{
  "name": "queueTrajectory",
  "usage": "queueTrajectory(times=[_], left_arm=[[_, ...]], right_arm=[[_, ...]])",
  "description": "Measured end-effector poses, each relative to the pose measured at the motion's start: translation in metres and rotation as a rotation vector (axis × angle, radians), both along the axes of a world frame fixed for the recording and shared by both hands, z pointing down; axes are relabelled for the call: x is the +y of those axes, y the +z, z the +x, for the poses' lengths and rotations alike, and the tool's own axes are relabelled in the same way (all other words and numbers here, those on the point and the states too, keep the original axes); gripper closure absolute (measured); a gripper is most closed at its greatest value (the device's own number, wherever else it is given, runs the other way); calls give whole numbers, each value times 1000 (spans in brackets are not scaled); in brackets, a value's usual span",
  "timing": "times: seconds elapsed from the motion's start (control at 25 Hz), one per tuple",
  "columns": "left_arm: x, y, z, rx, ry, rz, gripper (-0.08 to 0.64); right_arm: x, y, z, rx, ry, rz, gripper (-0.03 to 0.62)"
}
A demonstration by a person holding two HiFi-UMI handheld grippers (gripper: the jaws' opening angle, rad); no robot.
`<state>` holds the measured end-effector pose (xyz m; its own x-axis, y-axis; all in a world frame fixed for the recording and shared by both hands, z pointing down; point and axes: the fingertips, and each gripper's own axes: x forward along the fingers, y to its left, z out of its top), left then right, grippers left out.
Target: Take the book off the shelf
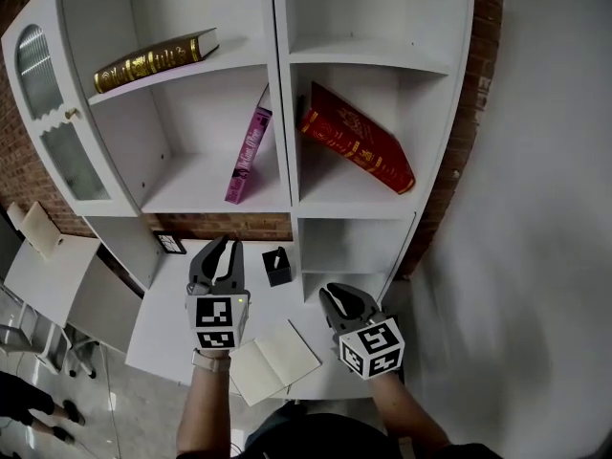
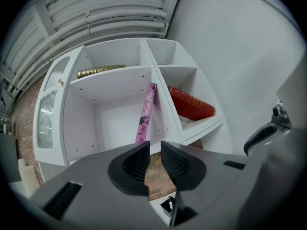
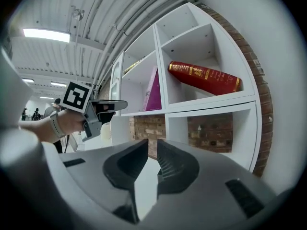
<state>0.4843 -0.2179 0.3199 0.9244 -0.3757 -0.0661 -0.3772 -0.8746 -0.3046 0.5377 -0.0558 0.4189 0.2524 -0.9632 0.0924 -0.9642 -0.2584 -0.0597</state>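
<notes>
Brick wall [image 1: 225, 226] backs the white shelf [image 1: 283, 75], which holds three books, so the first risk is picking the wrong one. A gold book [image 1: 153, 60] lies flat in the upper left bay, a pink book [image 1: 247, 146] leans against the divider in the bay below, and a red book [image 1: 359, 140] slumps at a slant in the right bay. Both grippers are held level in front of the shelf, above the table [image 1: 167, 323], well short of any book. The left gripper [image 1: 228, 245] is empty, its jaws only a narrow slit apart; the right gripper [image 1: 331, 293] is likewise empty with a thin gap. That gap looks too small for any spine, I judge, so going in without opening wider would ram a book backward instead of gripping it. The pink book, pinched low or off-centre, could pivot and topple flat. The red one, propped at an angle, could slide off the ledge toward the notebook [image 1: 273, 360] below.
</notes>
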Motion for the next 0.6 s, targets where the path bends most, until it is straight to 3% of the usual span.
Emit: queueTrajectory(times=[0.6], left_arm=[[-59,-34,75,8,-2,79,356]], right_arm=[[-32,-13,40,34,80,-14,532]])
